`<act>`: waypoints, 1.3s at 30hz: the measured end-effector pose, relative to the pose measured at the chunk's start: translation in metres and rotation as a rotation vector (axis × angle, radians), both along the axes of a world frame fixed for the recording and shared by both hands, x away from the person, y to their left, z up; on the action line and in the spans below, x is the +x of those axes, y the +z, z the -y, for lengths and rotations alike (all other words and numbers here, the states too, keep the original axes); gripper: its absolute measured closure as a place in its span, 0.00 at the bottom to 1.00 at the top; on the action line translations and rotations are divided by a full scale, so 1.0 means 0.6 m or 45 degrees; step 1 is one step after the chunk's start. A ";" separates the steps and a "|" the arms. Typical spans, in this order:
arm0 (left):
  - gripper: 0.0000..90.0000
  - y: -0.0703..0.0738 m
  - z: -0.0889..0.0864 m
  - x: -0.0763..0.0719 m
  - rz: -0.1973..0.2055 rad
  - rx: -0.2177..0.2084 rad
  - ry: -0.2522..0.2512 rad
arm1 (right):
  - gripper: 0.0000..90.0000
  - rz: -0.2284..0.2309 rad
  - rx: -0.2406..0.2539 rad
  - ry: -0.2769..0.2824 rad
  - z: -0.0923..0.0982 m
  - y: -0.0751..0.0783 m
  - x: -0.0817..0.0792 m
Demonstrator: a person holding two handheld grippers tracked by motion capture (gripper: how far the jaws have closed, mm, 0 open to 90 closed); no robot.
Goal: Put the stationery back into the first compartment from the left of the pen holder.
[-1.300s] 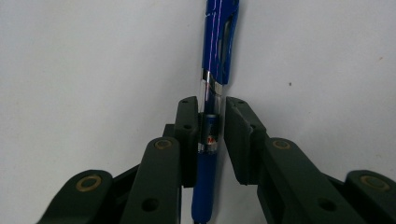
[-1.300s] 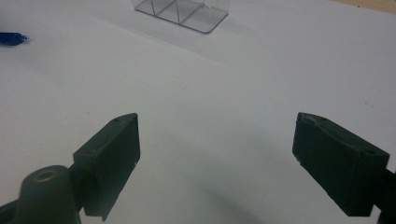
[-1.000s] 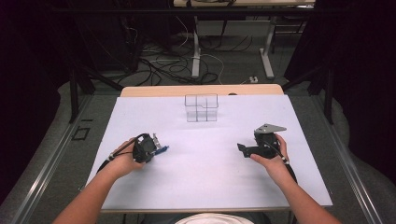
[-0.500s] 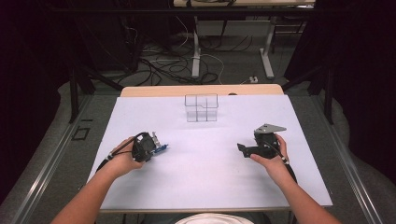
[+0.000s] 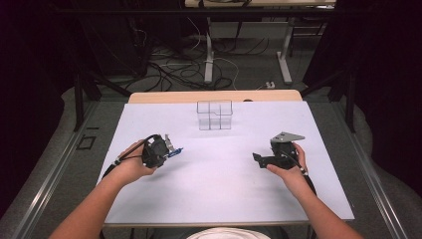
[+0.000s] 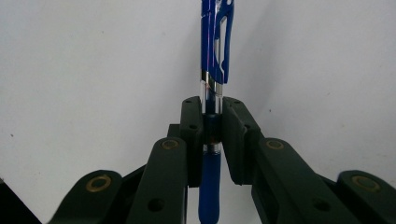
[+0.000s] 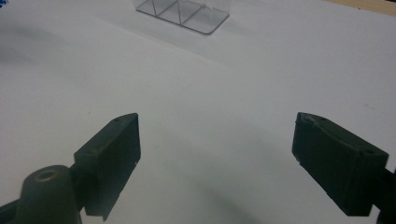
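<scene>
A blue pen (image 6: 212,56) with a clip and a silver band is clamped between the black jaws of my left gripper (image 6: 212,126). From above, that left gripper (image 5: 166,149) hangs over the left half of the white table top, the blue pen (image 5: 175,151) poking out to the right. My right gripper (image 5: 258,158) rests low over the right half, pointing left. Its jaws stand wide apart in the right gripper view (image 7: 217,140), with bare table between them. A clear plastic compartment box (image 5: 214,115) stands at the back middle.
The white table top (image 5: 219,179) has a wooden strip (image 5: 214,96) along its far edge. Cables and table legs lie on the floor beyond. The clear box (image 7: 182,11) lies ahead of the right gripper. A cable trails from each gripper along the forearms.
My left gripper has risen slightly with the pen in it. The right hand has stayed where it was.
</scene>
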State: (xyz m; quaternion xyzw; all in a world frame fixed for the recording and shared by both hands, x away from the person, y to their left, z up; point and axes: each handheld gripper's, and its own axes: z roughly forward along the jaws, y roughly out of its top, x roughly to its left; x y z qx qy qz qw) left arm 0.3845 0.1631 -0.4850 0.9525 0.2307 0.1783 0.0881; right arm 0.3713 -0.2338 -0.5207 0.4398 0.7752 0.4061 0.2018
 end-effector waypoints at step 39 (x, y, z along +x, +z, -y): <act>0.88 0.051 0.106 0.015 0.001 -0.047 -0.156 | 0.22 0.190 -0.245 0.156 -0.040 0.028 -0.009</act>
